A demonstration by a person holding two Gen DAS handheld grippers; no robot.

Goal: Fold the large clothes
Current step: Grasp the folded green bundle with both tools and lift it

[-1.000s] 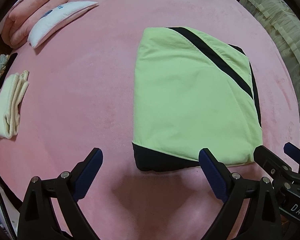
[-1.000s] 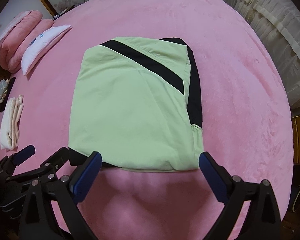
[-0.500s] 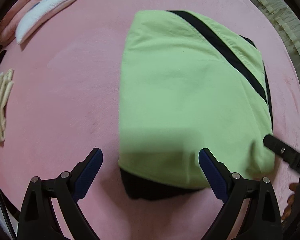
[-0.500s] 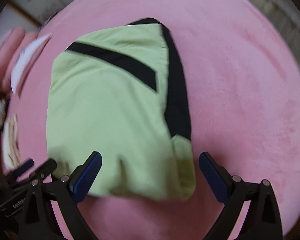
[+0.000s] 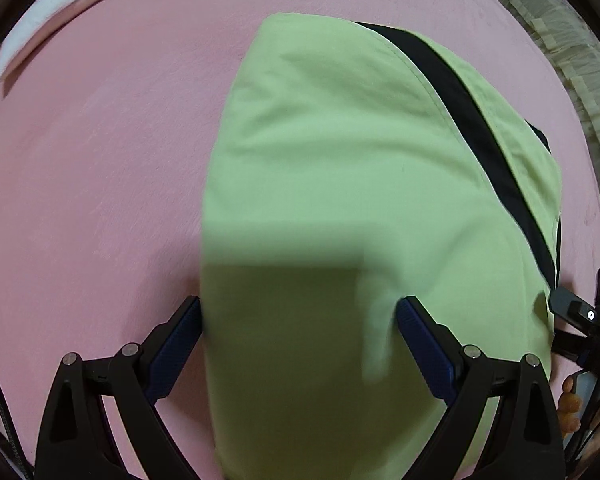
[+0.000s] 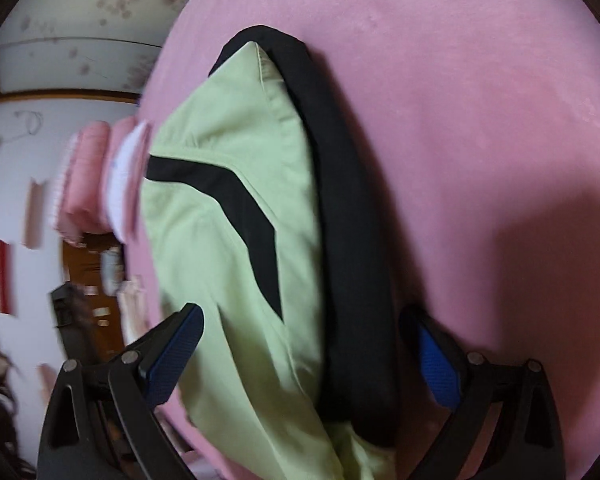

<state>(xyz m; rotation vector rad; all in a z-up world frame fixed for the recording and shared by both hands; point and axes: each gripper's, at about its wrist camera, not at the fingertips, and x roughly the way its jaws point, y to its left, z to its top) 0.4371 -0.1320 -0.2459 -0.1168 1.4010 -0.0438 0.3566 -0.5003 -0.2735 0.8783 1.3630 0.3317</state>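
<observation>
Left gripper [image 5: 298,320]: jaws spread wide, nothing clamped. The folded green garment [image 5: 340,200] fills the gap between the blue pads [image 5: 424,356]; the left pad sits right at the garment's left edge, the right pad lies over or against the cloth. Can't tell whether either actually touches it.

Right gripper [image 6: 308,344]: jaws also wide open, not gripping. The garment's black trim band [image 6: 352,280] and its right side run down between the pads, lower end passing out of frame beneath the gripper. View is tilted and motion-blurred.

Garment lies on the pink bed [image 5: 100,160], folded into a compact block, black diagonal stripe [image 5: 480,132] across its upper right. In my left view it's right of the bed's middle, near end under my jaws. White pillow [image 5: 60,0] at the bed's far left corner. Right gripper's tip [image 5: 572,308] shows at the garment's right edge.
</observation>
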